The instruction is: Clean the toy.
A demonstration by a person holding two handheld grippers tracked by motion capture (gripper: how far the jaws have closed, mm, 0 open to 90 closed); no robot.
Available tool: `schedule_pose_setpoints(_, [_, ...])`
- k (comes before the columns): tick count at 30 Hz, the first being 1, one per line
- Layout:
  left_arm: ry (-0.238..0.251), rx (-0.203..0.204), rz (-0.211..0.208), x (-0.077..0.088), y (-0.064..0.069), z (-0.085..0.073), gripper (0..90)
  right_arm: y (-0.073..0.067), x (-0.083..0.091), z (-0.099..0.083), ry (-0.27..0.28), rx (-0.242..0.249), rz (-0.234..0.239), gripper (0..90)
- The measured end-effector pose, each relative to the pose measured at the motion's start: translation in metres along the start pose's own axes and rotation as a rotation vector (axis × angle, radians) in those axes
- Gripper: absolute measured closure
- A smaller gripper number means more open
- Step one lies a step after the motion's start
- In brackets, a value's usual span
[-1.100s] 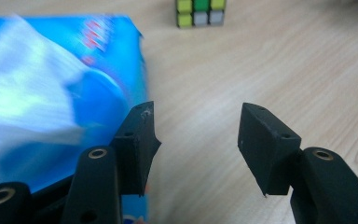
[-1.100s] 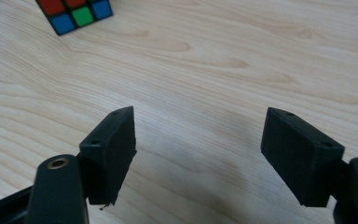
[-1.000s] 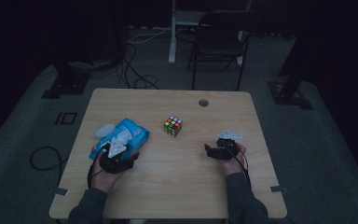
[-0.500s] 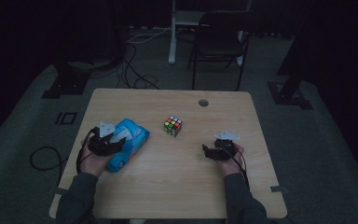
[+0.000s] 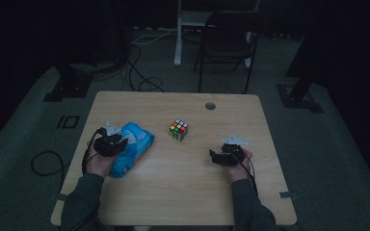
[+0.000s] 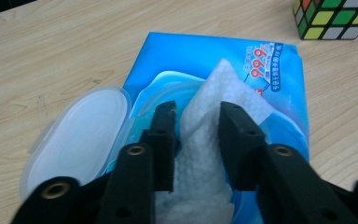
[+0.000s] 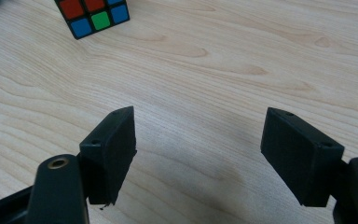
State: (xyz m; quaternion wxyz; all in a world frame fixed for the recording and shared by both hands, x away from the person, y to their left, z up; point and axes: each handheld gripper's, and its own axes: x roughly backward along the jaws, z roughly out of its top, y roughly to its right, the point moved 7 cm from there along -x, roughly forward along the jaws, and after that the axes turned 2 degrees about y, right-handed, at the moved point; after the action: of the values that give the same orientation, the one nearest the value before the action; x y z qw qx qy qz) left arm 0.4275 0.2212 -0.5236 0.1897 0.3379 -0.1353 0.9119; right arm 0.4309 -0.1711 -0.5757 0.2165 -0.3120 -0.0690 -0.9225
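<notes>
Between the left gripper (image 6: 196, 144) jaws sits the white wet wipe (image 6: 214, 135) that sticks up out of the blue wipes pack (image 6: 270, 70); jaws have just been closing and now pinch the sheet from both sides, so I'd call it clamped on the wipe, likely set up for pulling one sheet out. Pack's clear flip lid (image 6: 81, 126) lies folded open to the side of the dispensing hole, which is why the sheet is reachable at all. Pack lies flat on the wooden table (image 5: 197, 192), near its left edge, with the left hand (image 5: 101, 161) on the side of it toward the person. Right gripper (image 7: 198, 149) is parked well apart from the pack, across the table; jaws stand apart with bare wood between them, holding nothing, probably just waiting, or free to pin the pack if it lifts with the sheet. Rubik's cube (image 5: 178, 130) sits between pack and right gripper, farther from the person, touching neither. Print on the pack: red "99.9" is legible, next to small characters too fine to read; no brand name I can make out.
</notes>
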Motion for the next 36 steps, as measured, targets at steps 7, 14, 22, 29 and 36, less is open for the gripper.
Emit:
schedule_pose_setpoints(7, [-0.006,-0.038,-0.013,0.000,0.005,0.000,85.4,0.000,0.000,-0.001,0.000,0.001,-0.001,26.3])
schedule_pose_setpoints(14, [0.045,-0.024,-0.039,0.013,0.004,0.010,87.3,0.000,0.000,-0.001,0.000,0.001,0.001,27.0])
schedule_pose_setpoints(22, [0.112,-0.032,-0.054,0.032,0.008,0.028,87.5,-0.001,0.000,-0.001,0.000,0.000,0.000,27.0])
schedule_pose_setpoints(29, [0.178,-0.043,-0.114,0.046,0.021,0.048,87.7,-0.001,0.001,-0.001,0.004,0.005,0.003,27.0])
schedule_pose_setpoints(36, [0.229,-0.055,-0.155,0.052,0.033,0.063,87.7,-0.001,0.001,-0.001,0.008,0.003,0.005,27.0])
